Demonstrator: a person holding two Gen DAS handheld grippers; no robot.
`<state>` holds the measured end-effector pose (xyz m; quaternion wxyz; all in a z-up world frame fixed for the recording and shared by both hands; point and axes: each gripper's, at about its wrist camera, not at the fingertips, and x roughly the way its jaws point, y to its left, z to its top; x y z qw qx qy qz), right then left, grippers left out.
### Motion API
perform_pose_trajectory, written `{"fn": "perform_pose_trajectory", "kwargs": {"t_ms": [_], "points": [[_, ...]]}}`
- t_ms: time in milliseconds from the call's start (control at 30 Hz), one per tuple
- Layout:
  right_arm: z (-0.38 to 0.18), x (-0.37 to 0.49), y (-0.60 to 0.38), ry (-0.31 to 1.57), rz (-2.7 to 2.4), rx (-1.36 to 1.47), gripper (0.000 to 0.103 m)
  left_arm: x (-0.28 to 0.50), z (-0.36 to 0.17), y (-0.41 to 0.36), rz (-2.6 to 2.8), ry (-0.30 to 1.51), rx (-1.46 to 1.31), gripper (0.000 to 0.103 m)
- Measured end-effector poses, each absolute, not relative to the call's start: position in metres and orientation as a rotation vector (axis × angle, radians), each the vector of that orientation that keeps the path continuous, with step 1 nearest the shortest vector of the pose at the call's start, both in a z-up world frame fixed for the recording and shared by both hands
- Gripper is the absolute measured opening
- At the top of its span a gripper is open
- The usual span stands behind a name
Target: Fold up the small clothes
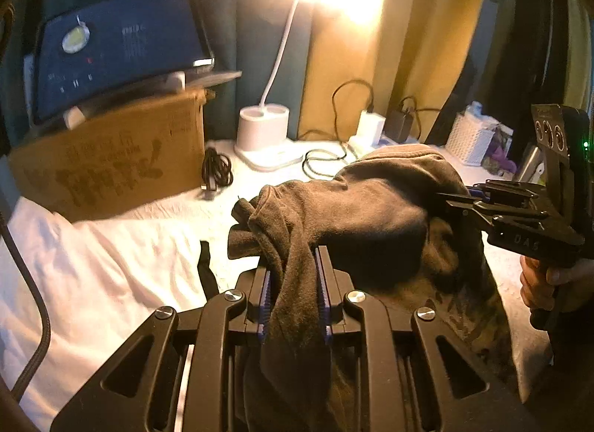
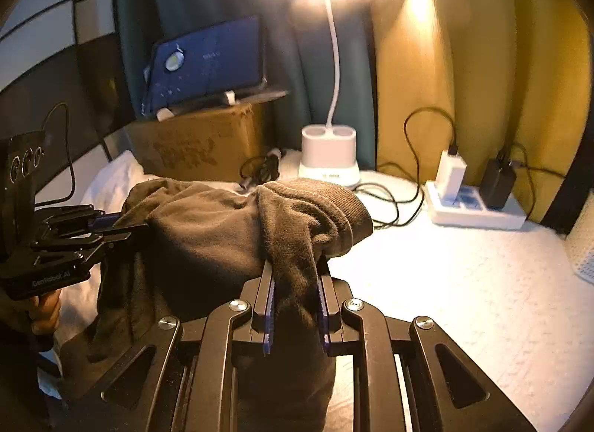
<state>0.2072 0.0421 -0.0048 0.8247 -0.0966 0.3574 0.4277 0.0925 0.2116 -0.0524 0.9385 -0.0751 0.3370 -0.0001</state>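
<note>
A dark brown garment (image 1: 371, 216) hangs bunched between both grippers above the white bedding (image 1: 111, 268). My left gripper (image 1: 293, 257) is shut on one end of the garment, with cloth pinched between its blue pads. My right gripper (image 2: 295, 268) is shut on the other end, near a ribbed hem (image 2: 326, 205). The right gripper also shows in the left wrist view (image 1: 456, 201), biting the cloth from the right. The left gripper shows in the right wrist view (image 2: 122, 224) at the left. The garment (image 2: 208, 239) sags in the middle; its lower part is hidden behind the grippers.
A white desk lamp (image 1: 263, 127) stands lit at the back. A cardboard box (image 1: 111, 161) carries a blue device (image 1: 122, 45) at the back left. A power strip with chargers (image 2: 471, 201) and cables (image 2: 389, 201) lies at the back right. A white basket (image 1: 471, 138) stands far right.
</note>
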Motion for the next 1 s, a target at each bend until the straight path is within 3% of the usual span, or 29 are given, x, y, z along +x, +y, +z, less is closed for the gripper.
{"fn": "perform_pose_trajectory", "kwargs": {"t_ms": [400,467,1000], "points": [[-0.067,0.255,0.068,0.968,0.931,-0.201,0.018,0.132,-0.103,0.24,0.023,0.86,-0.283,0.022],[-0.073,0.26,0.069,0.997,0.921,-0.192,0.026,0.137,-0.109,0.244,0.036,0.892,-0.304,0.024],[-0.078,0.297,0.074,1.06,0.917,-0.081,0.028,0.155,-0.105,0.262,0.106,0.894,-0.213,0.024]]}}
